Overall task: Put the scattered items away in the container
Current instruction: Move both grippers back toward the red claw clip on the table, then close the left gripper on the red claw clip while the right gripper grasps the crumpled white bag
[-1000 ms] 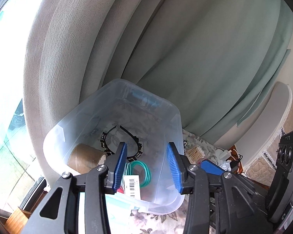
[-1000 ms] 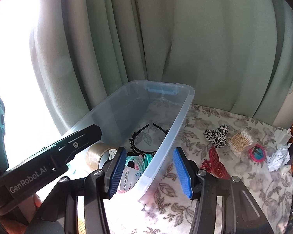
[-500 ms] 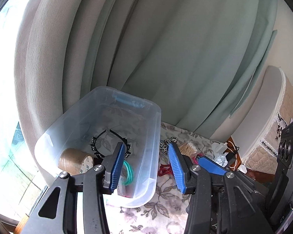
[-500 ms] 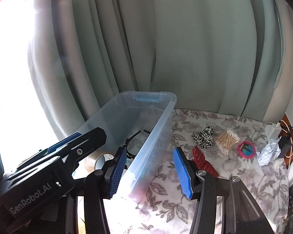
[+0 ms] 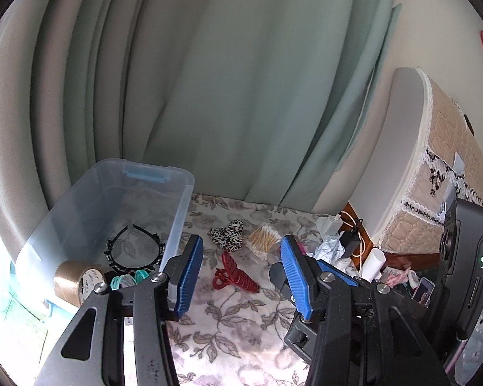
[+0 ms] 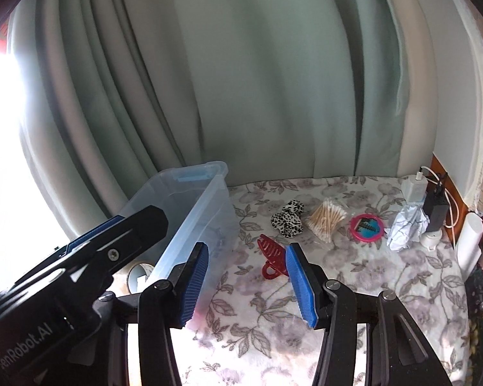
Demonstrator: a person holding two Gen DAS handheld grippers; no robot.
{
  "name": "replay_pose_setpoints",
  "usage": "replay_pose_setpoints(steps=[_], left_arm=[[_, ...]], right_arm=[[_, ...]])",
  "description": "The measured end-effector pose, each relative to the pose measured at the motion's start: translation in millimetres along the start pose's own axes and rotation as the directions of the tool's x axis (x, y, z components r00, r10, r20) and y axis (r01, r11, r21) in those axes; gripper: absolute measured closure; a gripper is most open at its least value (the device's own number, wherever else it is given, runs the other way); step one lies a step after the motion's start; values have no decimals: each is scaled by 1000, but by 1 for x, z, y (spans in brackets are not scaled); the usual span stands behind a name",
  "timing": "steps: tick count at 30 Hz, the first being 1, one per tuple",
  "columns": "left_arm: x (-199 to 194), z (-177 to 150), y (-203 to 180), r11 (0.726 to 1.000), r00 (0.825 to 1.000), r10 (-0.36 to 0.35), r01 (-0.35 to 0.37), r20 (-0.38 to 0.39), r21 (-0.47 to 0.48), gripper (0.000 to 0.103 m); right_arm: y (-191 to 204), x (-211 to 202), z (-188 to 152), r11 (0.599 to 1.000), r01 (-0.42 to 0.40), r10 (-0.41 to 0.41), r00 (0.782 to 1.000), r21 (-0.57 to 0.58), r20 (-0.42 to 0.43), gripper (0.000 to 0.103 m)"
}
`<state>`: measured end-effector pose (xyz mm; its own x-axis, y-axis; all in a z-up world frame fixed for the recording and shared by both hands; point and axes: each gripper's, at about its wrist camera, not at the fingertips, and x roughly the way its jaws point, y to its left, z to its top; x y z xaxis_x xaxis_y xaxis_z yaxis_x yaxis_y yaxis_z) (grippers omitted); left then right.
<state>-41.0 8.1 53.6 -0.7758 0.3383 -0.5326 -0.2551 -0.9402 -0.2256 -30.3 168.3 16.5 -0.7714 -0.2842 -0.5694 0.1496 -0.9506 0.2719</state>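
A clear plastic bin point(image 5: 177, 225) point(image 6: 209, 212) stands at the left on the floral cloth. It holds a black headband point(image 5: 132, 247), a brown tape roll point(image 5: 71, 281) and teal hair ties point(image 5: 127, 281). On the cloth to its right lie a red hair claw point(image 5: 233, 273) point(image 6: 272, 254), a leopard scrunchie point(image 5: 227, 236) point(image 6: 288, 218), a bundle of cotton swabs point(image 5: 262, 239) point(image 6: 326, 218) and a pink round case point(image 6: 367, 227). My left gripper point(image 5: 238, 276) is open and empty above the claw. My right gripper point(image 6: 246, 284) is open and empty beside the bin's right wall.
Green curtains hang behind the table. At the right edge are crumpled paper point(image 6: 405, 225), a white charger point(image 6: 413, 188), a black adapter point(image 6: 436, 209), a white cylinder point(image 6: 470, 241) and a padded headboard point(image 5: 434, 160). The left gripper's body point(image 6: 80, 257) crosses the right wrist view.
Both grippers have swung right, away from over the bin toward the cloth with the loose items. Both stayed open and empty.
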Motion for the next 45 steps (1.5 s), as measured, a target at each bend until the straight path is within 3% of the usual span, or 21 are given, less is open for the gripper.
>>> replay_pose_setpoints(steps=[18,23,30,39,41,45], left_arm=[[72,-23,-51,994,988,-33,48,-152,95,48],[100,-35,-40,996,977,19,0,-213,88,47],[142,-59,-22,997,946,62,-44,-317,62,47],[186,-74,-4,993,913,119,-111,-390,42,46],[192,-73,-1,992,920,124,-127,-372,16,46],[210,-70,3,991,926,116,-131,-358,-18,41]], right_arm=[[-104,22,-21,977,55,-43,997,206,-61,48],[-132,34,-27,961,95,-74,993,258,-88,48],[-169,55,-39,936,161,-122,982,312,-142,48],[-212,77,-44,896,255,-200,963,363,-183,48],[-218,80,-40,890,276,-230,959,363,-164,42],[-228,90,-29,885,300,-265,953,356,-143,40]])
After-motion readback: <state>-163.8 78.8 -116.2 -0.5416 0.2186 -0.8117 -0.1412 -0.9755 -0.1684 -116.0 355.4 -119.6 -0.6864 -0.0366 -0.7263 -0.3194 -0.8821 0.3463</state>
